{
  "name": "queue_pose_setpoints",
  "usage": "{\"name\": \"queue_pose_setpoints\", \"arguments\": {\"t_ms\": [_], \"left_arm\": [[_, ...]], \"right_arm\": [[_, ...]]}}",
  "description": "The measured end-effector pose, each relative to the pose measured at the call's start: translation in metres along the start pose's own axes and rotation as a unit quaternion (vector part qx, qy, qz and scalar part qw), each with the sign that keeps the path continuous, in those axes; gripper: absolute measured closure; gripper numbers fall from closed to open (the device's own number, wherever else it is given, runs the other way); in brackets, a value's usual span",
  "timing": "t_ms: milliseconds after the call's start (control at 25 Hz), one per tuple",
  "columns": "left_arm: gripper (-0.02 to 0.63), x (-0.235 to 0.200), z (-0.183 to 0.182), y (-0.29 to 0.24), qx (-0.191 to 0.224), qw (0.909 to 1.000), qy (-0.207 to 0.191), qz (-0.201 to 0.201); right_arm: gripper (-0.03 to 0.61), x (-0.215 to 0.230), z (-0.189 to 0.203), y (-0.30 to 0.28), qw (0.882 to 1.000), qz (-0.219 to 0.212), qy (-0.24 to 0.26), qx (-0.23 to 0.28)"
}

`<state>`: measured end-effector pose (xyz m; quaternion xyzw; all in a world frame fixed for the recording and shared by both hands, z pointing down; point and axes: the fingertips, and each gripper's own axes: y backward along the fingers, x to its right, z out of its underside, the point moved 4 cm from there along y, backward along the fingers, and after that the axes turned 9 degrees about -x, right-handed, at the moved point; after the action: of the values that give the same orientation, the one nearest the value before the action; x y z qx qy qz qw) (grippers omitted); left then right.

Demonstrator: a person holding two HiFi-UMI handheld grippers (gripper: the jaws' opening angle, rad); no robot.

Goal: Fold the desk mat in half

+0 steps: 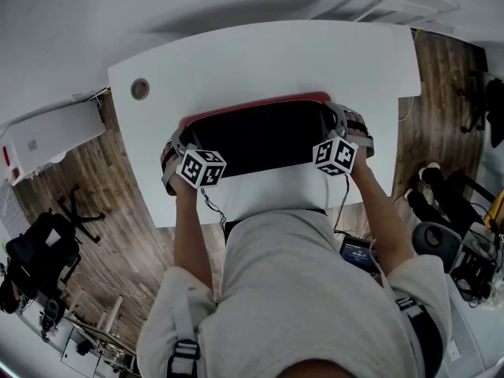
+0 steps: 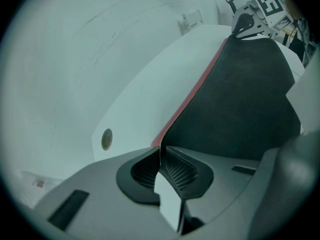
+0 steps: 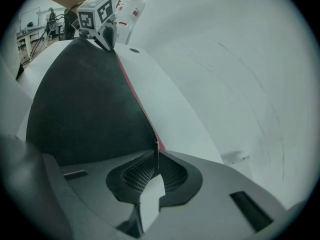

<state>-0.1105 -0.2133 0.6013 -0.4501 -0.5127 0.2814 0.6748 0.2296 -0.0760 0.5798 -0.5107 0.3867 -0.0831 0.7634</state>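
Observation:
The desk mat lies across the white table with its black underside turned up and a red strip showing along its far edge. My left gripper is shut on the mat's left end, my right gripper on its right end. In the left gripper view the jaws pinch the thin mat edge, which rises from the table. The right gripper view shows the same: jaws closed on the mat. Each gripper view shows the other gripper at the mat's far end.
A round grommet sits in the table's far left corner. A white cabinet and a dark chair stand on the wooden floor at the left. Cables and gear lie at the right.

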Motion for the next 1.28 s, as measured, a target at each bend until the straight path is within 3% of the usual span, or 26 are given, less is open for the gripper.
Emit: {"name": "queue_pose_setpoints", "arguments": {"t_ms": [1280], "left_arm": [[0.571,-0.009,-0.012,-0.005,0.009,0.9998,0.015,0.003]], "right_arm": [[0.523,0.012,-0.004,-0.011,1.0,0.003,-0.014,-0.006]]}}
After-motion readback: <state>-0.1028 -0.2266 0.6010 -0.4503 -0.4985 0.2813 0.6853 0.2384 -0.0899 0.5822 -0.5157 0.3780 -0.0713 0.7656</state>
